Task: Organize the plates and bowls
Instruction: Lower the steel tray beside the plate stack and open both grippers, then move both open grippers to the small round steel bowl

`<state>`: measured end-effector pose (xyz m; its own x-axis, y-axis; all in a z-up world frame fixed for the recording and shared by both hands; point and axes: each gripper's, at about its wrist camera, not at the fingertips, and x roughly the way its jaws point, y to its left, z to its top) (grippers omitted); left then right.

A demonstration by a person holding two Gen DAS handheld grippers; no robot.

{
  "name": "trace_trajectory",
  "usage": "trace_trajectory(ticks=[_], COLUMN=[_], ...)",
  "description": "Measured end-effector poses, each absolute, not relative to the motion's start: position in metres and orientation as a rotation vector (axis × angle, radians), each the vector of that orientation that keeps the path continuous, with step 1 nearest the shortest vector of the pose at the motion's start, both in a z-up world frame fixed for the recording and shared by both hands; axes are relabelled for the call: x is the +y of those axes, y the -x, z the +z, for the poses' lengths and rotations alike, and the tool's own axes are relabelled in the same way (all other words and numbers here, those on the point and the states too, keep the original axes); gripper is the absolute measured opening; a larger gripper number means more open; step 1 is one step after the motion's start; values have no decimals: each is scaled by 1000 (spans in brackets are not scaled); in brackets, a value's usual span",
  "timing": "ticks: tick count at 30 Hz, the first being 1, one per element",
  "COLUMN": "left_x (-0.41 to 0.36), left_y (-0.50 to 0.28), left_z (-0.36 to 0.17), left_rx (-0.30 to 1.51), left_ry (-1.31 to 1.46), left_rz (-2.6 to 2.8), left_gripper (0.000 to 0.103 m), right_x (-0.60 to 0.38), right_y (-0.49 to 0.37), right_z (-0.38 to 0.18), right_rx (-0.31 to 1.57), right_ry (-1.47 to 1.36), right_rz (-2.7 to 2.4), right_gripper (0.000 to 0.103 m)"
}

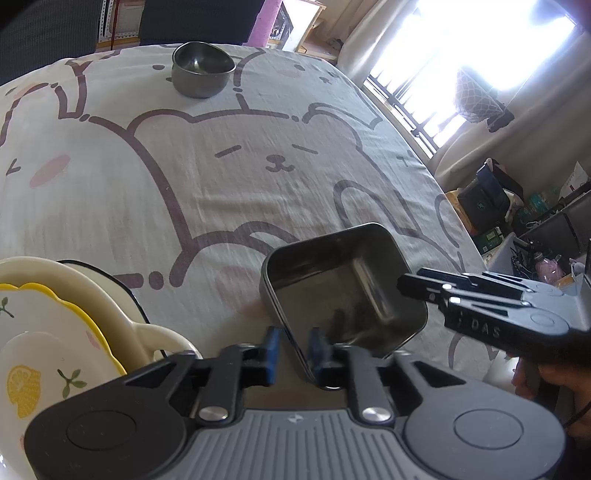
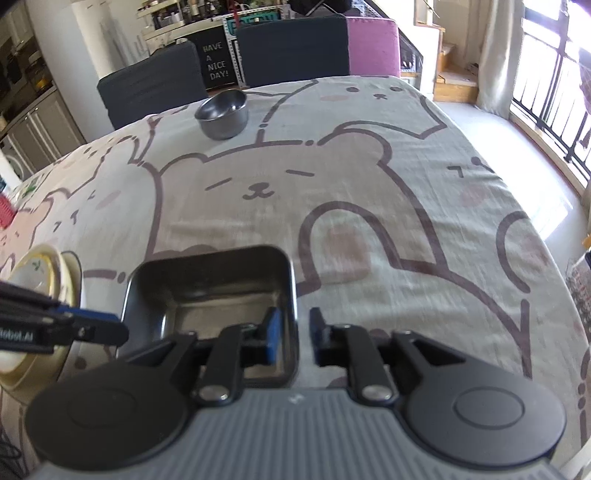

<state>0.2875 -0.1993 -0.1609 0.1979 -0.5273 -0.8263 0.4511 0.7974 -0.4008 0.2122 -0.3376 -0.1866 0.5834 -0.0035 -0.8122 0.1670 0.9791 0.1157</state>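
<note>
This is a home, a dining area in a lived-in flat. The bench [image 2: 369, 177] wears a cartoon bear cloth, with dark chairs [image 2: 155, 85] and a pink one [image 2: 373, 48] drawn up at its far side. Behind them stands a "HAVE A NICE DAY!" sign [image 2: 218, 64] under shelves [image 2: 177, 14] crowded with bottles, and white cabinets [image 2: 33, 125] to the left. Curtains [image 1: 373, 40] frame a bright barred window [image 2: 554, 74], and household clutter [image 1: 517, 221] piles up below it.
</note>
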Motion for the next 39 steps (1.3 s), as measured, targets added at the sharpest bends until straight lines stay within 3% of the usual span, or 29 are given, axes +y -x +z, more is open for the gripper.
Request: trace_trajectory(ticks=[1,5,8,10,12,17,22,32,39], left_x=[-199,-200,-197,-194,-190,-180,-170,-154,-167], left_y=[-287,-284,-282,-282,-281,-283,-294,-362,-439], left_z=[-160,-154,-147,-140,-131,-109,-90,-72,-58], left_rx=[1186,1169,1146,1128,1100,1020,936,854,750], left_ry=[75,72,75,93,109,124,79,8,-80], left_rz=[-690,-705,-707,-717,-721,-708,-655,-576,-549], left_gripper=[33,45,50,51,56,91,103,103,103], right_x=[-337,-333,-334,-334,-333,-333,-331,-325,-315], right_y=[-210,-200,-193,-187,-183,-174,-174,-221,-293], right_z=[-186,-181,-174,-168,-161,-138,-116,-100,-114], right_rx=[940,916,886,862,839,758,649,548,600], right_ry=[-188,-193,-203,-201,-198,-215,-246,-360,-494], right_rz=[-97,-83,-84,-89,-97,-98,-104,-87,-167], right_gripper=[43,55,66,81,88,101,103,103,103])
